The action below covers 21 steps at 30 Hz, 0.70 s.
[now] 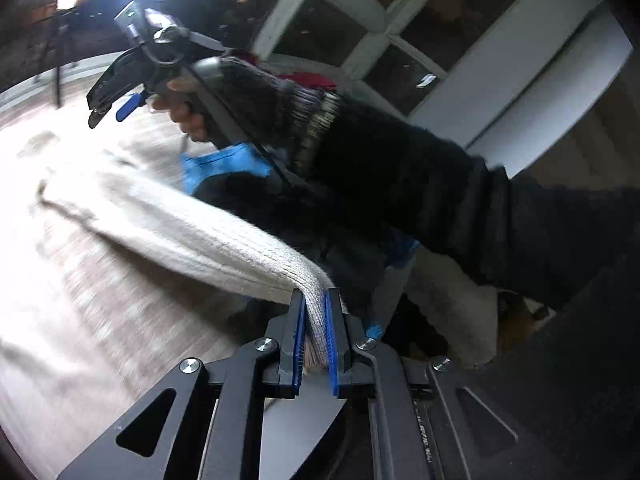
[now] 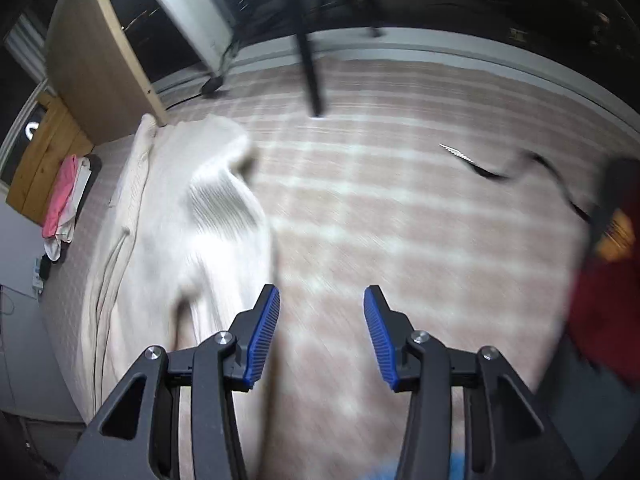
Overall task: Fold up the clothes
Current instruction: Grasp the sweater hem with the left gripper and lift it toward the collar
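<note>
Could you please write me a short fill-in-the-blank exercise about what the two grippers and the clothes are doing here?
1. The left gripper is shut on a ribbed knit garment whose colour is ____.
2. The right gripper stands ____, with nothing between its blue pads.
3. In the right wrist view, a crumpled garment at the right edge is dark ____.
4. The hand gripping the right gripper's handle wears a knitted fingerless ____.

Missing words: white; open; red; glove

Two tongs [image 1: 316, 300] [image 2: 322, 304], one white sweater [image 1: 180, 228], one red garment [image 2: 604, 300]
</note>
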Tool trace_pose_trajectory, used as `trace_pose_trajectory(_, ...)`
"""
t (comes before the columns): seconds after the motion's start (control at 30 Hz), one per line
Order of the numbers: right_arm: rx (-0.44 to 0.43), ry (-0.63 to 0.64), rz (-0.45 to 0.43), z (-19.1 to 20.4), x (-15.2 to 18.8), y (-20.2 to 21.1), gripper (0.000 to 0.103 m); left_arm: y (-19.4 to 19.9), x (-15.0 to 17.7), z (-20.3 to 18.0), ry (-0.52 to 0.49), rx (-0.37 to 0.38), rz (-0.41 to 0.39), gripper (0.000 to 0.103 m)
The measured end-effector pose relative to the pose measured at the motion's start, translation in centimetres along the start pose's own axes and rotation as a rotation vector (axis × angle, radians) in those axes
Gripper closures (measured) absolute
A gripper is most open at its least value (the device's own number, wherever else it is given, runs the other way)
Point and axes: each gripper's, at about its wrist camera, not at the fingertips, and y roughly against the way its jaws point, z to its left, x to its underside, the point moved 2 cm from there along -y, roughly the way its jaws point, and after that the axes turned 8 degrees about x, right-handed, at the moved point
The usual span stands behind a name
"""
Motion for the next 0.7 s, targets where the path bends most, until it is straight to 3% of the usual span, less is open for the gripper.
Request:
trace_pose_trajectory(0.13,-0.002,0.039,0.033,2.7,-1.7,-3.5,0.059,1.3,1.2,1.6,0.065,-0.046,-0.048,0.095)
trace_pose_trajectory(0.17,0.006,0.05,0.006,3.1,-1.8,-3.5,0.07,1.4,1.4,1.8,0.068,-0.058,-0.055,0.095)
trace_pose_trajectory(0.23,-0.062,0.06,0.039,3.7,-2.0,-3.7,0.099,1.9,2.0,2.3,0.088,-0.064,-0.077,0.095)
trace_pose_trajectory(0.43,0.03,-0.015,-0.009,4.5,-5.3,2.0,0.1,6.1,6.1,4.4,0.171,-0.085,-0.174,0.095)
trace_pose_trajectory(0.47,0.072,0.005,-0.025,5.8,-6.2,3.2,0.1,6.8,7.1,4.8,0.193,-0.1,-0.189,0.095)
trace_pose_trajectory(0.57,0.071,0.089,-0.015,12.7,-7.8,3.2,0.096,8.9,11.6,6.5,0.314,-0.157,-0.229,0.095)
trace_pose_trajectory(0.63,-0.004,0.164,0.047,17.6,-7.6,1.8,0.089,10.4,15.2,8.1,0.416,-0.217,-0.242,0.095)
trace_pose_trajectory(0.7,-0.019,0.215,0.039,19.6,-6.4,2.1,0.088,11.1,18.0,9.7,0.514,-0.256,-0.227,0.095)
